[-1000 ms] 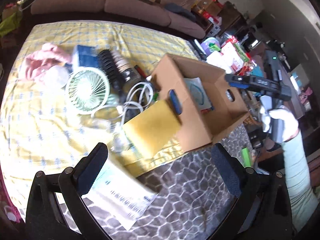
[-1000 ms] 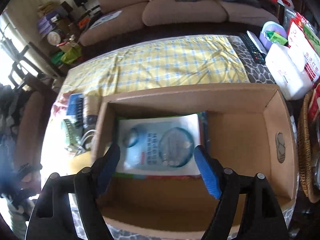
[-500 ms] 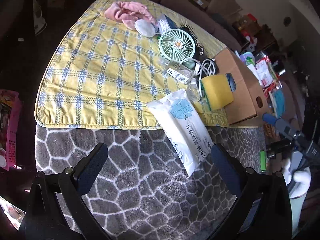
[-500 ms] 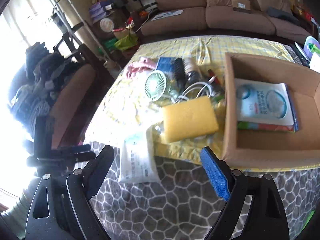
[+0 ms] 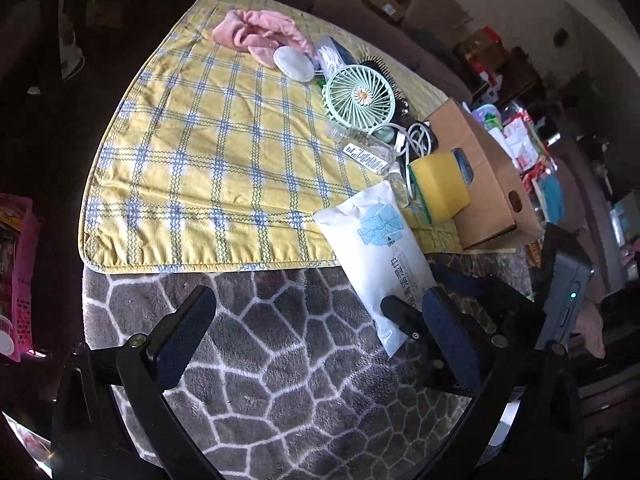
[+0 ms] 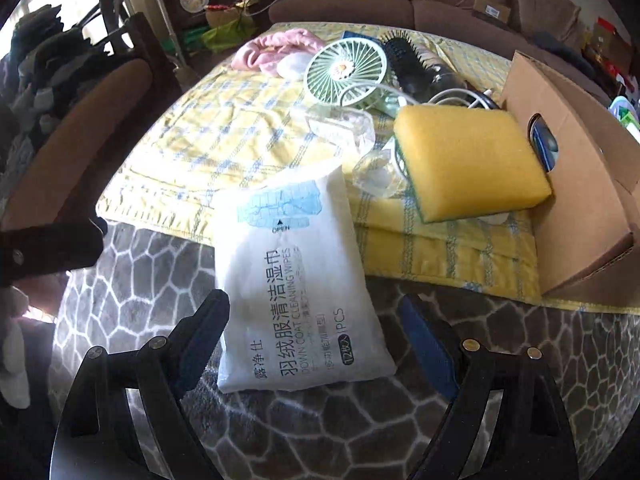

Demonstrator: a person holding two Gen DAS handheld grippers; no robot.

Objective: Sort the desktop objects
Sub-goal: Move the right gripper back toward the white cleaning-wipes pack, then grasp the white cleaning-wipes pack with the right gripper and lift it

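A white pack of cleaning wipes (image 6: 296, 276) lies half on the yellow checked cloth (image 5: 208, 152), half on the grey patterned cover; it also shows in the left wrist view (image 5: 384, 256). My right gripper (image 6: 316, 332) is open with its jaws on either side of the pack's near end, not closed on it. My left gripper (image 5: 316, 324) is open and empty over the grey cover, left of the pack. A yellow sponge (image 6: 468, 160) leans against the cardboard box (image 6: 580, 184). A green fan (image 6: 344, 72), black brush, clear bottle, white cable and pink cloth lie behind.
The right gripper's body (image 5: 560, 304) shows at the right of the left wrist view. A brown sofa (image 6: 392, 0) stands behind the table, a brown chair (image 6: 76, 136) at the left. A pink basket (image 5: 20, 280) sits on the floor. Clutter fills the far right.
My right gripper has come down and forward from above the table to straddle the wipes pack. My left gripper has swung back from the box to the table's near left edge.
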